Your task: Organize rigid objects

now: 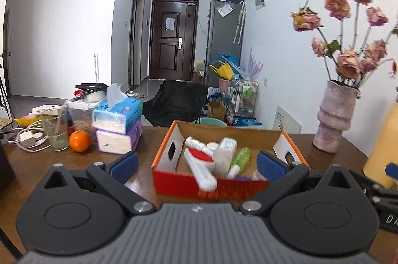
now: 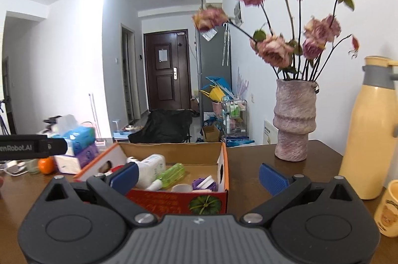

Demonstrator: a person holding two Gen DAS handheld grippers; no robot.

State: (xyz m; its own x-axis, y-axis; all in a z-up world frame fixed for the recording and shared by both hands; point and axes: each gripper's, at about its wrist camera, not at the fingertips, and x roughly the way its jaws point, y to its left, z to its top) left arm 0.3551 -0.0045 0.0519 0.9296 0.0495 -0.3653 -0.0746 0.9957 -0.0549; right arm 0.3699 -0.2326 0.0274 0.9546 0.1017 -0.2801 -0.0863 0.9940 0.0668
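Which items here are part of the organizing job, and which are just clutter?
Job:
- box
- red-white brush
- white bottle
- green bottle
- purple item
- left tool, right tool, both open and empty

Lying about:
- vase
- flask
- mug
- tissue packs
- orange
- glass
- charger

Dark wooden table (image 1: 293, 139); upon it cardboard box (image 1: 174, 179); vase (image 1: 333, 114); orange (image 1: 79, 141); tissue packs (image 1: 117, 129)
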